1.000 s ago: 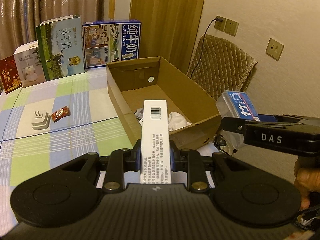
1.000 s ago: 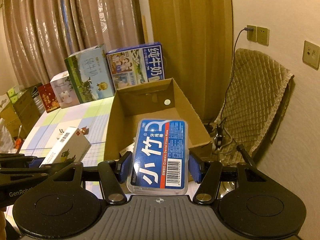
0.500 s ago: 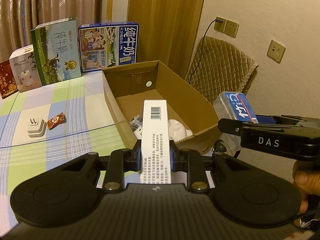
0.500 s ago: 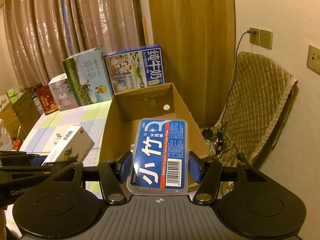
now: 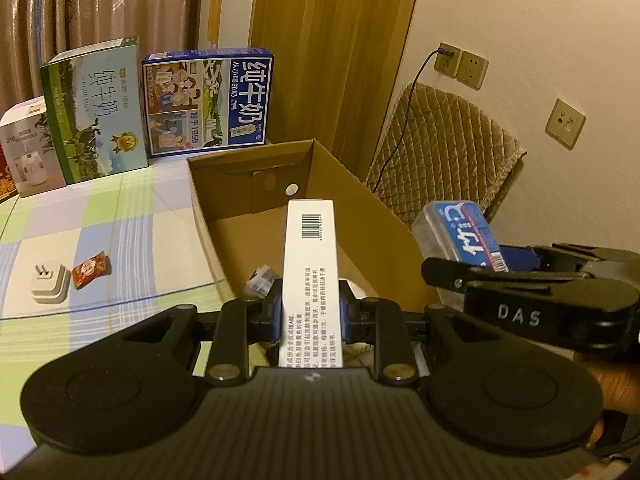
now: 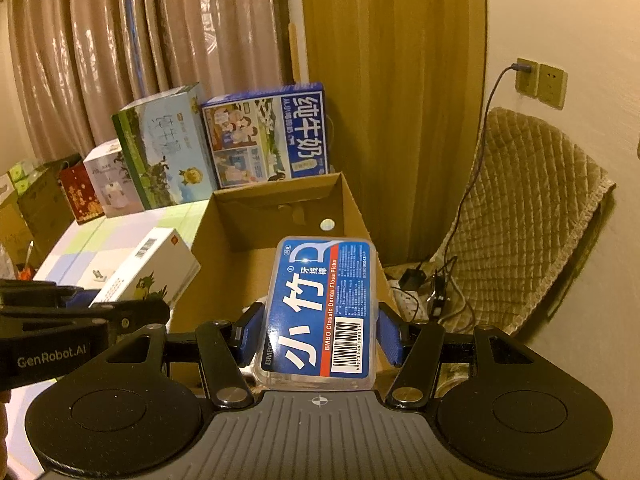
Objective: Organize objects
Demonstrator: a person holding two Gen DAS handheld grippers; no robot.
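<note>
My left gripper (image 5: 308, 316) is shut on a long white carton (image 5: 310, 256) with a barcode, held above the near end of the open cardboard box (image 5: 360, 196). My right gripper (image 6: 320, 336) is shut on a clear floss-pick case with a blue label (image 6: 320, 304), held over the box's near right corner (image 6: 352, 200). The case also shows in the left wrist view (image 5: 460, 232), and the white carton shows in the right wrist view (image 6: 148, 268). Small items (image 5: 260, 280) lie in the box bottom.
A white charger plug (image 5: 48, 288) and a red snack packet (image 5: 90, 270) lie on the checked tablecloth (image 5: 120, 220). Two milk cartons (image 5: 208, 100) and smaller boxes (image 5: 24, 148) stand at the table's back. A padded chair (image 5: 440, 148) stands right of the box.
Both grippers have risen and moved forward over the box's near end with their loads. The grips are unchanged.
</note>
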